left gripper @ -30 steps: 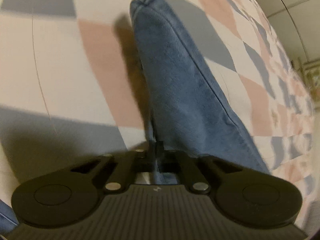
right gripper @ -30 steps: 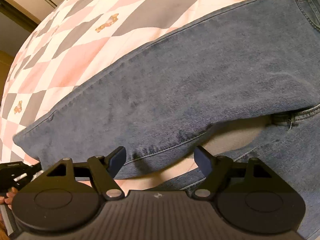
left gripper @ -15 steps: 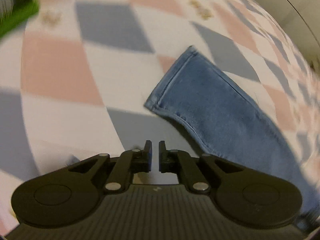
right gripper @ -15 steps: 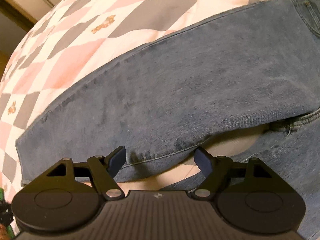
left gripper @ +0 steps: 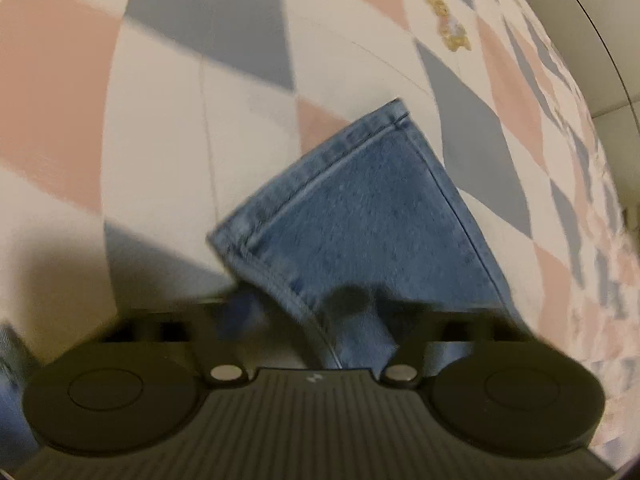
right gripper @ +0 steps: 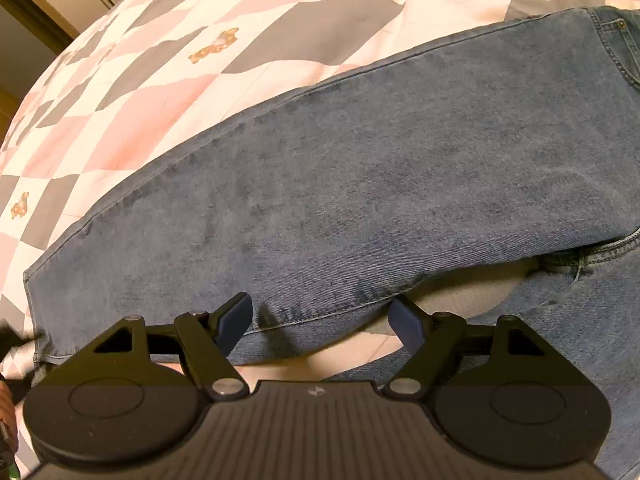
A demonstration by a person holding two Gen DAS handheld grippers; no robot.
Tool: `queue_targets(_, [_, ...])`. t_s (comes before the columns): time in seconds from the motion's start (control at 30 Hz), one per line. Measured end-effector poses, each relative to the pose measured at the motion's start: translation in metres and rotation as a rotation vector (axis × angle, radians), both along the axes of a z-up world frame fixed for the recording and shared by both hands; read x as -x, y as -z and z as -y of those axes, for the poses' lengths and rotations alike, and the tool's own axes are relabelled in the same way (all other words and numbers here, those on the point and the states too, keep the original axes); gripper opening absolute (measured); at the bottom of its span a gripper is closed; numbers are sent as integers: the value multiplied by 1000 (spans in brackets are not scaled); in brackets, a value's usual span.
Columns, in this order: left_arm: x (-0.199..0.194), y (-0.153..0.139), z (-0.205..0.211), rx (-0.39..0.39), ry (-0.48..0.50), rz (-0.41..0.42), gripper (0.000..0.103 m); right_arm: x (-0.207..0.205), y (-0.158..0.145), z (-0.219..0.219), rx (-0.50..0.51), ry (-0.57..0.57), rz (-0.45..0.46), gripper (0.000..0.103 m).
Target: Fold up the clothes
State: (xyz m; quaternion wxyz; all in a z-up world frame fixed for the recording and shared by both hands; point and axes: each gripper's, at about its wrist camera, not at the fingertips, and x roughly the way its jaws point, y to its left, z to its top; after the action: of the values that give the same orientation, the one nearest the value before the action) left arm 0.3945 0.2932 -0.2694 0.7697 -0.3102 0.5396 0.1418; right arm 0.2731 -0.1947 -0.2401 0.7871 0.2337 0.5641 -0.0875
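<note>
Lying flat on a bed with a quilt (right gripper: 168,92) of pink, grey and white diamonds, the jeans (right gripper: 360,184) stretch across the right wrist view, one leg running from the waist end at far right to its hem at lower left.

Right gripper (right gripper: 320,320): fingers (right gripper: 236,316) spread wide apart, holding nothing, hovering just over the lower seam of that leg. A strip of quilt shows between the two legs, just ahead of the right-hand finger.

Left gripper (left gripper: 316,320): view is blurred. The hem end of a leg (left gripper: 360,216) lies directly ahead of the fingers and runs back between them. Linkage looks spread, but the fingertips are hidden behind denim and shadow; cannot tell whether they clamp the cloth. A small bear print (left gripper: 448,24) sits on the quilt well beyond the hem.
</note>
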Motion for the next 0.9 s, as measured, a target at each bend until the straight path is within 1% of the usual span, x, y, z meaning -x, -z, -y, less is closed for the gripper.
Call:
queue_targets(0.1, [9,-26,7,-105,103,127,1,0,-1,2,-1,-1,6,77])
queue_targets(0.17, [19,-42,13,-180,186,196,4,-1,0,3,-1,-5,5,77])
queue_targets(0.2, [22,-40,18,-238,242,199,4,-1,2,4,-1,-8,3,77])
queue_targets(0.27, [21,-14,25,-336,354,102,10,-2,5,5,0,-18,-1,77])
queue_targets(0.3, [20,3,27,-358,386,52,13,-1,6,5,1,-24,-3,77])
queue_targets(0.33, [20,5,29,-377,401,42,13,0,4,5,1,-31,3,77])
queue_targets(0.37, [19,5,31,-397,412,40,14,1,2,5,0,-38,11,77])
queue_targets(0.4, [19,5,34,-416,424,38,17,3,-1,7,-2,-41,22,77])
queue_targets(0.47, [22,-7,32,-474,413,38,30,8,-8,11,-7,-47,47,77])
queue_targets(0.5, [26,-14,29,-506,401,37,39,11,-11,14,-9,-43,52,77])
queue_targets(0.53, [29,-22,26,-538,389,37,40,16,-15,19,-10,-39,58,77])
queue_targets(0.6, [36,-36,19,-603,365,35,38,29,-24,26,-11,-30,79,77])
queue_targets(0.7, [83,-48,33,-537,426,38,30,57,-33,43,1,-19,102,77])
queue_targets(0.77, [116,-56,44,-487,470,41,28,77,-31,56,21,-20,92,77])
queue_targets(0.83, [148,-63,54,-436,513,43,24,96,-24,66,43,-29,61,77])
queue_targets(0.87, [164,-67,59,-411,534,44,23,105,-21,70,53,-40,48,76])
queue_targets(0.9, [179,-61,67,-397,548,34,24,114,-16,72,68,-58,41,76])
